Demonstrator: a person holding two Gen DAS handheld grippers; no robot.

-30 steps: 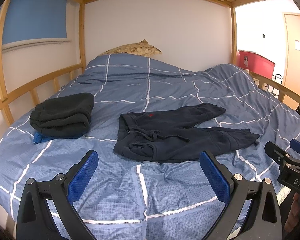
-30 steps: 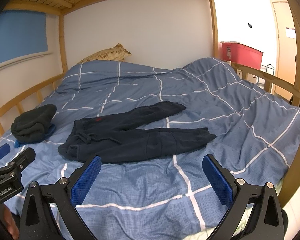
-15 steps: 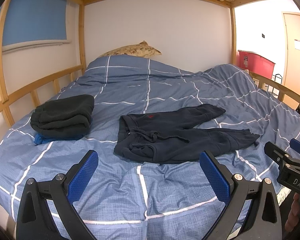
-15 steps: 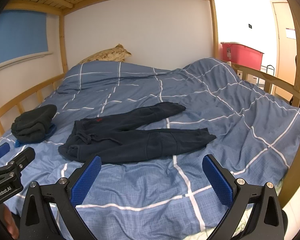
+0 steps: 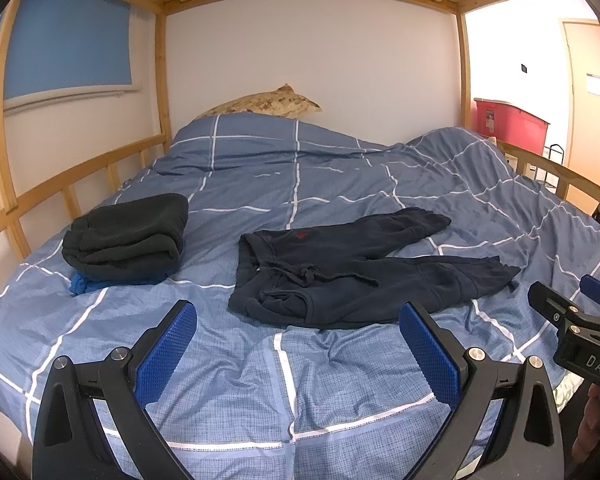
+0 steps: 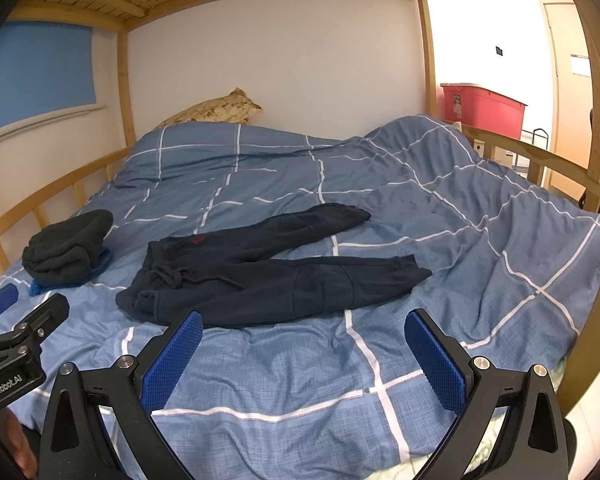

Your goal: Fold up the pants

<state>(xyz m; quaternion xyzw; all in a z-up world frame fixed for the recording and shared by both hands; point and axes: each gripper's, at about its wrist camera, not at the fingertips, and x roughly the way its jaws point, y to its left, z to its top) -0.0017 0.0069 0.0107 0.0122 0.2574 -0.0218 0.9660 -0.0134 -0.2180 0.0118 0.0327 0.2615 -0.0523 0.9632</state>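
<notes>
Dark navy sweatpants (image 5: 352, 268) lie spread on the blue checked duvet (image 5: 300, 380), waistband to the left, both legs reaching right. They also show in the right wrist view (image 6: 268, 272). My left gripper (image 5: 298, 332) is open and empty, held above the duvet just short of the waistband. My right gripper (image 6: 303, 340) is open and empty, held near the bed's front edge below the lower leg. Each gripper shows at the edge of the other's view.
A folded dark garment stack (image 5: 128, 236) over something blue sits at the left of the bed. A patterned pillow (image 5: 268, 102) lies at the head. Wooden rails (image 5: 72, 196) run along both sides. A red bin (image 6: 480, 110) stands beyond the right rail.
Both grippers have edged slightly forward toward the pants. The pants have not moved.
</notes>
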